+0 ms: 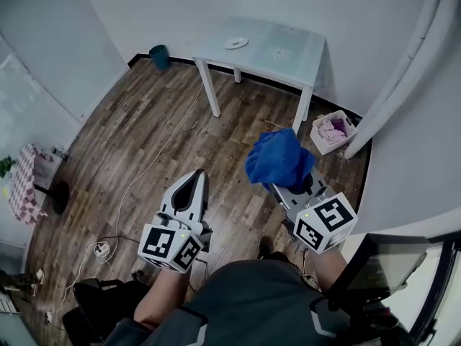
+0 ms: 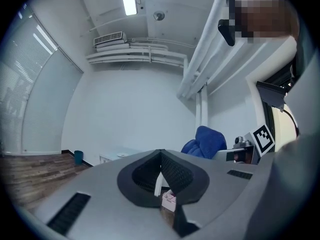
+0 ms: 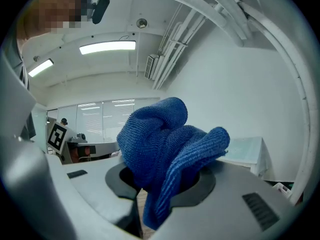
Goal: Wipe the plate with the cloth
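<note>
At the lower left of the head view, a white cable (image 1: pixel 101 249) trails over the wood-plank floor (image 1: pixel 130 121). A teal bin (image 1: pixel 159 56) stands against the wall in the upper left.

Lower left of centre, the left gripper (image 1: pixel 197 174) is held above the floor. The left marker cube (image 1: pixel 171 245) is at the end nearest the person. In the left gripper view its jaws are pressed together at the tips, with nothing between them.

In the upper middle of the head view stands a white table (image 1: pixel 288 52). The plate (image 1: pixel 235 43), small and white, lies on the table's left part, well apart from both grippers.

Right of centre, the right gripper (image 1: pixel 284 184) is clamped on the blue cloth (image 1: pixel 279 157). The right gripper view shows the cloth bunched between the jaws. A rounded lump of it stands up above them, and a fold hangs down through the gap. In the head view the cloth covers the jaw tips, and the right marker cube (image 1: pixel 325 222) sits below and to the right of it.

Further right, a small basket (image 1: pixel 325 146) holding purple and pink things sits on the floor near the table's right front leg. White pipes (image 1: pixel 403 71) curve up along the wall at the right edge of the frame.
</note>
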Tool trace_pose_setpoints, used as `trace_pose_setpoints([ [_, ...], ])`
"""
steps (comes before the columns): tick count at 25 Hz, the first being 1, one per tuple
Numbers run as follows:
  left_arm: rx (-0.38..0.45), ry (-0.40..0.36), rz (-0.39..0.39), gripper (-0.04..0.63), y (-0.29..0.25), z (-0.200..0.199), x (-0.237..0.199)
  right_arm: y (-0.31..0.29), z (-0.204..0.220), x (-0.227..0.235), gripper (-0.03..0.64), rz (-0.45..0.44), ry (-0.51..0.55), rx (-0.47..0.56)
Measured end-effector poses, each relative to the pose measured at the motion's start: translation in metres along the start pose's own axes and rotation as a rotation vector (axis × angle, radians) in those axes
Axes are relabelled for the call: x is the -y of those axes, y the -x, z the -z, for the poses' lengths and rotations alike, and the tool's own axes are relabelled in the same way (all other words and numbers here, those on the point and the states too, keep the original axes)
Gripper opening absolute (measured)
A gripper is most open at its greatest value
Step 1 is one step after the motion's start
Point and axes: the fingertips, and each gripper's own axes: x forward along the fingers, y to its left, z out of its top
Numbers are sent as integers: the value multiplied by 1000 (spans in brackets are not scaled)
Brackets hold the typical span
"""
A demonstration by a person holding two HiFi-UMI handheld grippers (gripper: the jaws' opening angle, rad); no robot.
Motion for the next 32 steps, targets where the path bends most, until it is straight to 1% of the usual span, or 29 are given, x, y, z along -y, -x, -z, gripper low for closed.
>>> trace_pose_setpoints([
  [6, -24, 10, -31, 9, -43, 9, -3, -11, -1, 44, 129, -29, -14, -1],
  [11, -39, 23, -74, 9, -72, 11, -20, -28, -3, 75, 129, -43, -7, -8],
  [16, -47, 12, -68, 9, -101, 10, -36, -55, -5, 100, 129, -40, -19, -2],
  [22, -34, 28, -14, 9, -151, 10, -82, -113, -5, 125, 129, -6, 3, -12],
  [25, -17, 36, 13, 9, -177, 2, -116, -149, -12, 136, 129, 20, 18, -11],
  [32, -8, 27, 62, 9, -231, -22, -200, -243, -32, 163, 129, 81, 19, 1],
])
